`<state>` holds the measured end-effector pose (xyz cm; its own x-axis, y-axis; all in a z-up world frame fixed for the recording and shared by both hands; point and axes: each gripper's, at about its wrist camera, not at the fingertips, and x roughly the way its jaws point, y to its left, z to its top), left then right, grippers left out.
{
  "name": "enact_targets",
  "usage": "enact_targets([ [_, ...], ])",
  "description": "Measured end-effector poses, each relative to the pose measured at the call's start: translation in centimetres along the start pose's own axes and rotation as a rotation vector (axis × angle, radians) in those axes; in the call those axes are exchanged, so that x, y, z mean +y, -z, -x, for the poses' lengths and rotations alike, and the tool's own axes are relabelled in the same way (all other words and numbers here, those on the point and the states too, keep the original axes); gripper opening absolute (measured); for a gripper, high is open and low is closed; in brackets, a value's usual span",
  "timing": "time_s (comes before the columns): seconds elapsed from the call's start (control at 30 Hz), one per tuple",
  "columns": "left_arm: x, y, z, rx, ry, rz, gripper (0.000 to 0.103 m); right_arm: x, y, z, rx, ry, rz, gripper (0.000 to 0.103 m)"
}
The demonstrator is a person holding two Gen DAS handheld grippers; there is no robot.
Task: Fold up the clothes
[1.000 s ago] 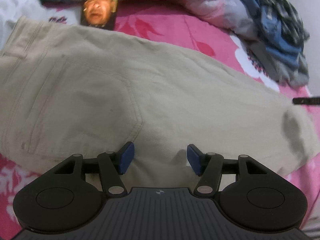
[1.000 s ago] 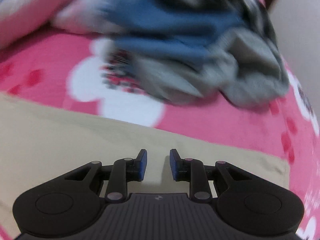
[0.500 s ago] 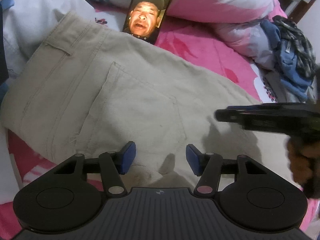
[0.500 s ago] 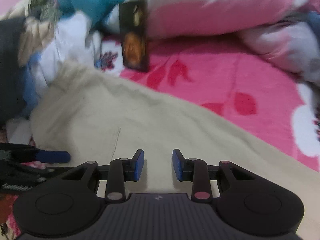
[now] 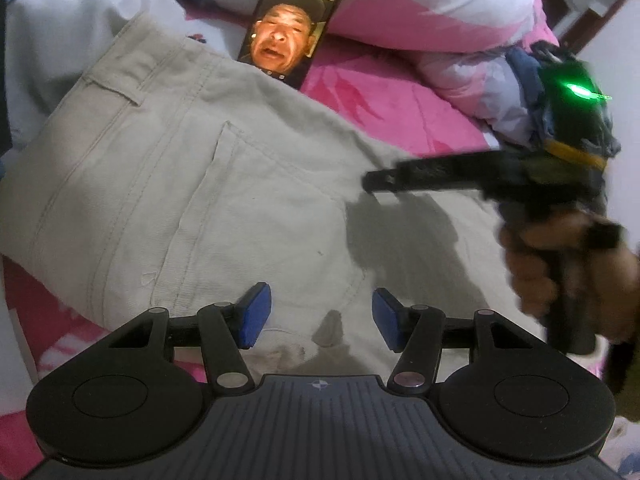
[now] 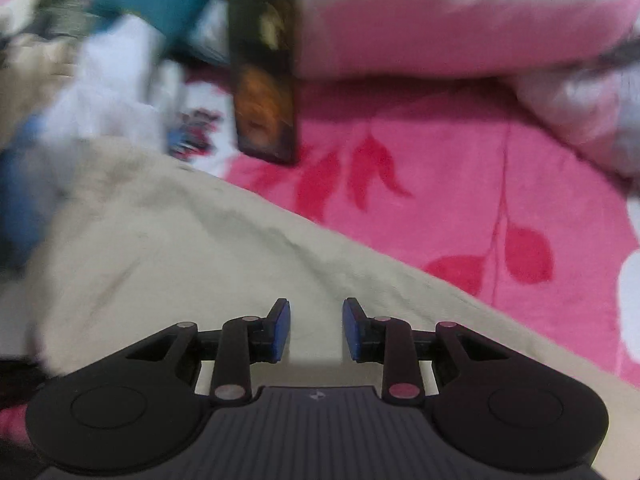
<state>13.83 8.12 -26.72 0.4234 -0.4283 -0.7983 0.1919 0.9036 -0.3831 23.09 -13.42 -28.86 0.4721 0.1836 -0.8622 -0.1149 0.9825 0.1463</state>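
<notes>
Beige trousers [image 5: 192, 184] lie flat on the pink bed, back pocket up, waistband at the upper left. My left gripper [image 5: 318, 316] is open and empty, just above the trousers' near edge. My right gripper [image 5: 372, 180] shows in the left wrist view from the side, held by a hand over the trousers' right part. In its own blurred view the right gripper [image 6: 316, 330] is open, empty, low over the beige cloth [image 6: 180, 256].
A phone [image 5: 292, 24] with a lit screen leans on a pink and white pillow [image 5: 432, 0] behind the trousers; it also shows in the right wrist view [image 6: 264, 72]. Loose clothes [image 5: 536, 80] lie at the right. White and blue bedding [image 6: 100, 80] sits at the left.
The right gripper has swung left from the clothes pile to over the trousers. The left gripper has pulled back slightly, showing more of the waistband. Both stay open.
</notes>
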Motion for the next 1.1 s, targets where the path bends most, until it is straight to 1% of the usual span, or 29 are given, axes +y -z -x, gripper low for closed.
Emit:
enact_targets([
  [0.03, -0.1, 0.0, 0.0, 0.002, -0.003, -0.010, 0.057, -0.4, -0.3, -0.3, -0.020, -0.001, -0.039, 0.028],
  [0.13, -0.6, 0.0, 0.1, 0.005, -0.017, -0.032, 0.058, -0.9, -0.9, 1.5, -0.102, 0.022, -0.085, 0.031],
  [0.23, -1.5, -0.2, 0.4, 0.002, -0.046, -0.050, 0.058, -1.7, -0.3, 4.0, -0.130, 0.010, -0.116, 0.034],
  [0.3, -2.3, -0.3, 0.6, -0.012, -0.065, -0.050, 0.058, -2.8, 0.8, 5.7, -0.122, -0.013, -0.161, 0.039],
  [0.37, -3.3, -0.4, 0.8, -0.032, -0.079, -0.049, 0.058, -4.2, 2.4, 7.9, -0.124, -0.030, -0.219, 0.048],
  [0.43, -4.6, -0.6, 0.7, -0.048, -0.092, -0.049, 0.058, -6.0, 4.3, 10.2, -0.130, -0.053, -0.301, 0.050],
  [0.47, -5.2, -0.6, 0.6, -0.055, -0.097, -0.050, 0.058, -7.0, 5.3, 11.2, -0.135, -0.059, -0.349, 0.057],
  [0.5, -6.0, -0.6, 0.5, -0.056, -0.103, -0.052, 0.058, -8.3, 6.7, 12.3, -0.137, -0.063, -0.408, 0.062],
  [0.53, -6.8, -0.5, 0.2, -0.054, -0.108, -0.057, 0.058, -9.7, 8.1, 13.4, -0.137, -0.065, -0.474, 0.071],
  [0.57, -7.7, -0.5, -0.2, -0.052, -0.114, -0.064, 0.058, -11.0, 9.6, 14.4, -0.138, -0.067, -0.535, 0.074],
  [0.6, -8.5, -0.5, -0.6, -0.050, -0.118, -0.071, 0.058, -12.6, 11.3, 15.4, -0.136, -0.060, -0.602, 0.075],
  [0.67, -9.9, -0.4, -1.3, -0.046, -0.125, -0.087, 0.058, -16.2, 15.3, 17.9, -0.128, -0.036, -0.748, 0.075],
  [0.77, -11.5, -0.3, -2.5, -0.033, -0.145, -0.104, 0.058, -22.8, 22.4, 22.0, -0.169, 0.056, -1.017, 0.075],
  [0.87, -12.2, 0.0, -3.6, -0.020, -0.185, -0.109, 0.058, -28.8, 29.3, 25.1, -0.251, 0.159, -1.257, 0.075],
  [0.93, -12.3, 0.1, -4.4, -0.006, -0.219, -0.096, 0.058, -32.6, 33.9, 26.3, -0.330, 0.196, -1.417, 0.075],
  [0.97, -12.2, 0.2, -4.8, 0.003, -0.232, -0.086, 0.058, -33.9, 35.6, 26.4, -0.364, 0.200, -1.473, 0.075],
  [1.03, -12.0, 0.3, -5.4, 0.019, -0.259, -0.070, 0.058, -36.4, 38.2, 25.6, -0.412, 0.157, -1.563, 0.073],
  [1.1, -11.8, 0.5, -5.8, 0.030, -0.284, -0.059, 0.058, -38.2, 39.4, 24.3, -0.436, 0.133, -1.606, 0.072],
])
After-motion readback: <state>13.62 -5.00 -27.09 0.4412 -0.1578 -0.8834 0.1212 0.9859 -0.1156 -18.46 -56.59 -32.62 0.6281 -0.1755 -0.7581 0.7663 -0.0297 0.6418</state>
